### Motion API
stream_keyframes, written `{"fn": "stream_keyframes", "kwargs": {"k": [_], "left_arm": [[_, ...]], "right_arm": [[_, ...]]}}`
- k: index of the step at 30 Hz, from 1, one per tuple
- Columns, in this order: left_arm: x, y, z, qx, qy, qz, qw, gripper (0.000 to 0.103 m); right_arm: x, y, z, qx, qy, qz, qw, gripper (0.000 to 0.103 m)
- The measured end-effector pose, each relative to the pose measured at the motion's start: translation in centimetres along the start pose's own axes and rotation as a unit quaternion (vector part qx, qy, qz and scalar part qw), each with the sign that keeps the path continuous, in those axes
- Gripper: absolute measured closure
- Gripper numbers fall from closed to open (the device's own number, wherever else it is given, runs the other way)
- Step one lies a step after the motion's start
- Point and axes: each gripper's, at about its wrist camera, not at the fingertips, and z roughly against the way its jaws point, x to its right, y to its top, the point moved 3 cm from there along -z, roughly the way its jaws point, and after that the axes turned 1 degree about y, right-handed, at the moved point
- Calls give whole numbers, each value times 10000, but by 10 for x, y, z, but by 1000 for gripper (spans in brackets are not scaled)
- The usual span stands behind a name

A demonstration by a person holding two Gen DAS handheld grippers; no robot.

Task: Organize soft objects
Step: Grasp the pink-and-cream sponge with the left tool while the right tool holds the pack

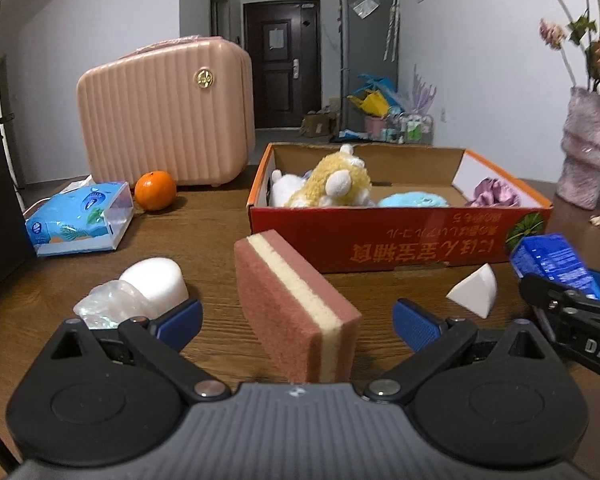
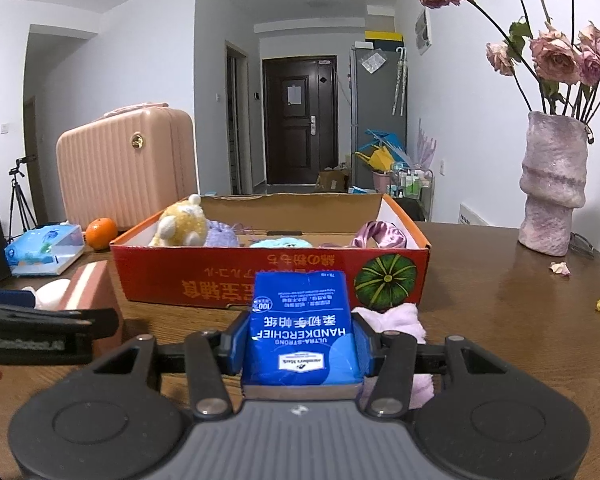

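Blue tissue pack [image 2: 303, 334], clamped between right gripper [image 2: 300, 344] pads, print upside down in right wrist view: "ULTRA-STRONG HANDKERCHIEF", Chinese characters beside it, round badge with "100", white "member's mark" label; smaller lines too fine to read.

Red cardboard box [image 1: 400, 236], front wall: large orange East Asian characters, upside down, not deciphered; green pumpkin picture at its right end.

Black gripper body at right edge of left wrist view [image 1: 580, 336]: white letters "DAS", cut off by frame.

Black gripper body at left edge of right wrist view [image 2: 32, 334]: blurred lettering, unreadable.
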Motion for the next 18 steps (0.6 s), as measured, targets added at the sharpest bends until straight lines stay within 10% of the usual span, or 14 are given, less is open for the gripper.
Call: {"fn": "stream_keyframes", "kwargs": {"k": [14,18], "left_arm": [[-16,1,-39,-433,77,-63,9990,31],[-31,-1,-43,-554,-51,15,9985,64]], "right_arm": [[-4,-5,-5,-83,36,51,9999,53],[-5,-5,-5,-88,76,66,9999,53]]}}
